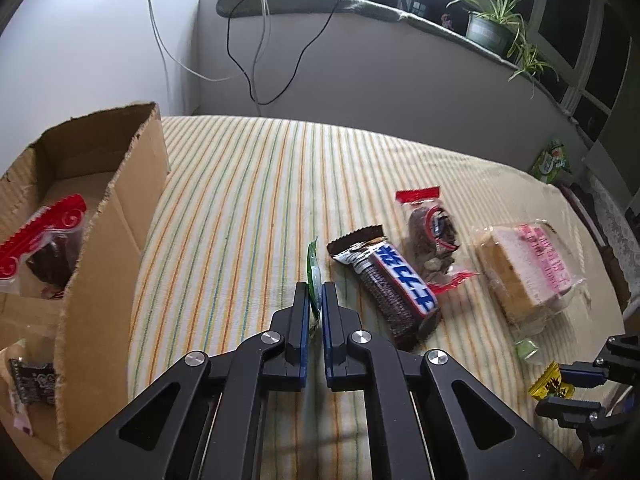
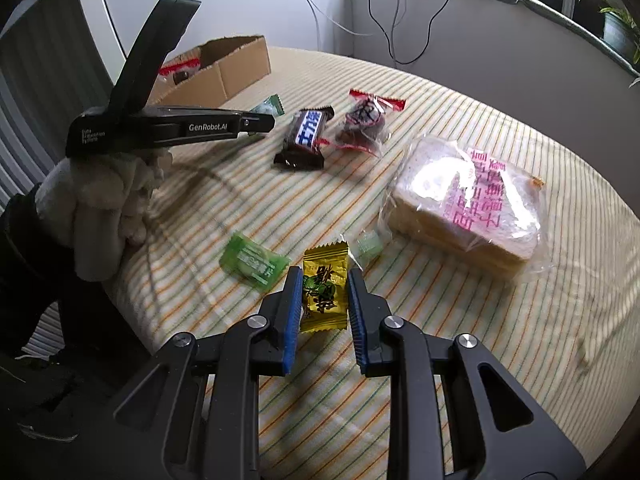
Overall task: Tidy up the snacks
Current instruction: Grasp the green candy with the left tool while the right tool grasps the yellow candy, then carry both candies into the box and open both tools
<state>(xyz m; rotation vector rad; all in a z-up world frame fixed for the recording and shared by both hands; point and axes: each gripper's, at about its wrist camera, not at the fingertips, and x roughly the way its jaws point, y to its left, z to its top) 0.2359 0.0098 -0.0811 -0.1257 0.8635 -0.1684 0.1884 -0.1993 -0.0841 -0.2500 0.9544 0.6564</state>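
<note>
Left gripper [image 1: 316, 296] is clamped on a thin green candy packet [image 1: 313, 268], lifted near the cardboard box [image 1: 100, 216] at the striped tablecloth's [image 1: 240, 200] far left corner. Right gripper [image 2: 324, 292] stands spread around a yellow candy [image 2: 322, 292], not yet pinching it. Inside the box lie a red-sealed packet [image 1: 36, 240] and a dark one [image 1: 32, 380]. Remaining outside: chocolate bar [image 2: 306, 136], red-ended snack [image 2: 366, 120], bagged bread [image 2: 468, 200] toward the right edge, two more green candies [image 2: 254, 260]. Roughly a third seems sorted.
</note>
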